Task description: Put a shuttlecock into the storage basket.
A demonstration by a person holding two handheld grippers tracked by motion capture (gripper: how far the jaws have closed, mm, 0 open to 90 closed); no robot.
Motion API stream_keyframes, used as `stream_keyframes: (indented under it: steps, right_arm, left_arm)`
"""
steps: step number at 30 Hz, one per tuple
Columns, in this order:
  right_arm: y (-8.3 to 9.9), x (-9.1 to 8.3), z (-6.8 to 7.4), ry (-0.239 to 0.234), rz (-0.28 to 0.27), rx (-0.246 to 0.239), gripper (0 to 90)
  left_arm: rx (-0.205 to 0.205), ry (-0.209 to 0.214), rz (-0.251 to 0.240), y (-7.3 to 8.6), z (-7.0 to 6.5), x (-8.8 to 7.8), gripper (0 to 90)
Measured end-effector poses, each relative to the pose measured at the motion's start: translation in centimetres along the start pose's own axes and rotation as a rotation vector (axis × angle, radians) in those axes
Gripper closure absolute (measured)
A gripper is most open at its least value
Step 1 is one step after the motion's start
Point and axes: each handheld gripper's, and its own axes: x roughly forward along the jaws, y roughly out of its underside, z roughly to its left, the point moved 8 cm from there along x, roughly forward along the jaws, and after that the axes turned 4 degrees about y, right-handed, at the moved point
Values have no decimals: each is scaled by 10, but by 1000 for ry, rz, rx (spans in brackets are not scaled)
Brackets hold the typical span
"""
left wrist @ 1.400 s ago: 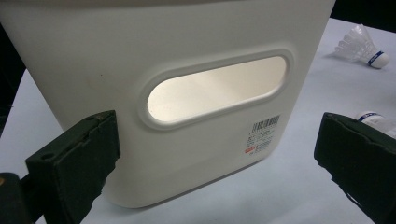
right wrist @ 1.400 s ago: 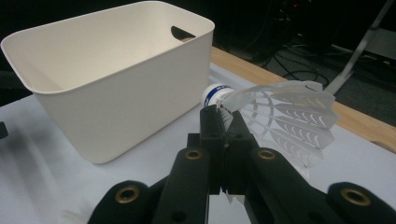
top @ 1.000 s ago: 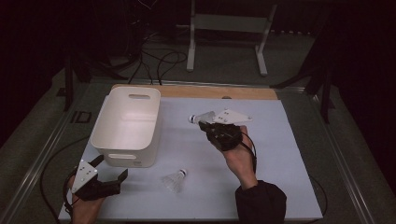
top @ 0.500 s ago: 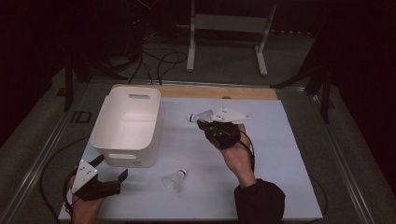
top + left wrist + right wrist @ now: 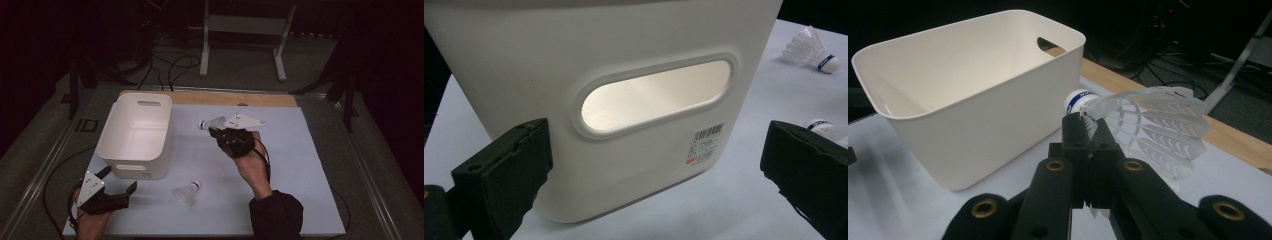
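My right gripper [image 5: 214, 131] hovers over the middle of the pale blue table [image 5: 305, 160], shut on a white plastic shuttlecock [image 5: 209, 123]. In the right gripper view its jaws [image 5: 1088, 127] pinch the shuttlecock [image 5: 1153, 125] by the skirt just behind the cork, which points toward the white bin [image 5: 998, 125]. A second shuttlecock [image 5: 187, 192] lies on the table in front of the bin [image 5: 134, 169]. My left gripper [image 5: 116, 181] rests at the near left corner, open, facing the bin's handle slot [image 5: 654, 95]; nothing lies between its jaws [image 5: 657, 145].
In the left gripper view a shuttlecock [image 5: 810, 49] lies on the table at the upper right, and a blue-banded white tip [image 5: 821, 125] peeks out beside the right jaw. A wooden strip [image 5: 215, 97] edges the table's far side. Cables and a metal stand [image 5: 245, 30] lie beyond.
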Motion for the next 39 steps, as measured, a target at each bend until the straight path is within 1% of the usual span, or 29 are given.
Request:
stream_keyframes:
  steps: [3,4,10,14,18,34,39]
  right_arm:
    - [0,0,1,0,1,1,891]
    - [-2,1,1,0,-3,-8,891]
    - [-4,2,4,-6,-4,-5,892]
    - [-6,3,6,-7,-6,-15,891]
    - [-7,4,8,-13,-7,-12,891]
    - [-12,8,16,-26,-13,-35,891]
    - [-13,10,17,-30,-13,-34,891]
  left_arm:
    - [0,0,0,0,0,0,11]
    - [-1,0,-2,0,0,0,11]
    - [-1,0,-2,0,0,0,11]
    - [0,0,-2,0,0,0,11]
    - [0,1,-2,0,0,0,11]
    - [-1,2,-3,0,0,0,11]
    - [0,2,-2,0,0,0,11]
